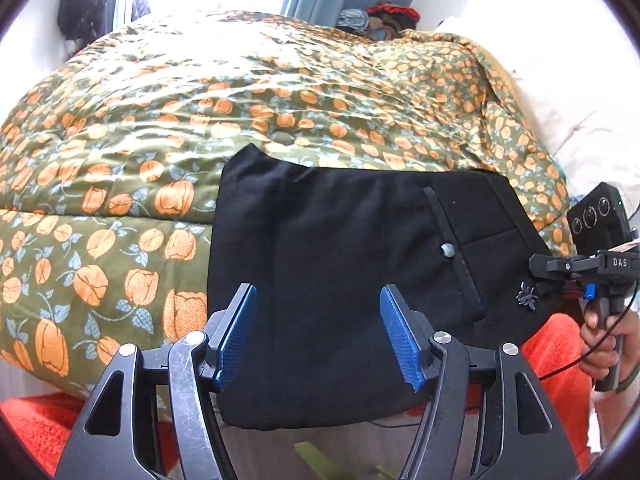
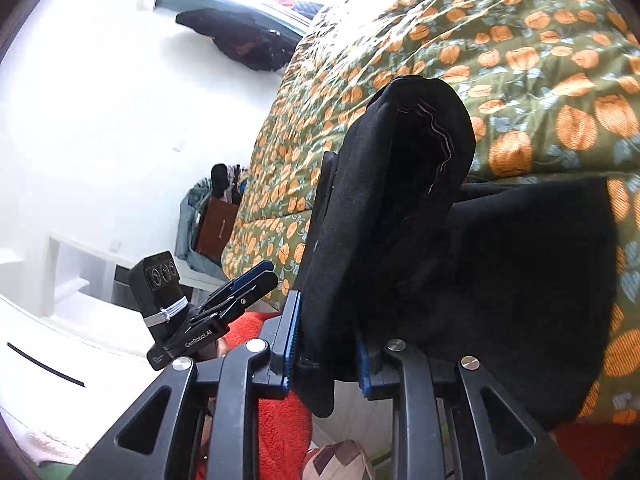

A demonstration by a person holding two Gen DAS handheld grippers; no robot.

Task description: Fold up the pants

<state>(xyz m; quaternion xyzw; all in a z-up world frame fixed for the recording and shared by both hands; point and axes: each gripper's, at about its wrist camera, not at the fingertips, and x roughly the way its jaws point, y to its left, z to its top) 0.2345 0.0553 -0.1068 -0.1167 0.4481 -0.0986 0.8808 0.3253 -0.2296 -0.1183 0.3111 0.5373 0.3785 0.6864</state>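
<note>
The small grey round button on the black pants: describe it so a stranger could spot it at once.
Start at the green quilt with orange flowers covering the bed. At its near edge lie the folded black pants. The small grey round button sits beside a stitched pocket slit, the only pale dot on the dark cloth.

Black pants point(image 1: 344, 264): folded, lying flat at near edge of bed, lower edge hanging over bed edge. Back pocket slit with grey button facing up, small metal emblem at right. Right end bunched, lifted off bed, fold standing upright point(image 2: 400, 208).
</note>
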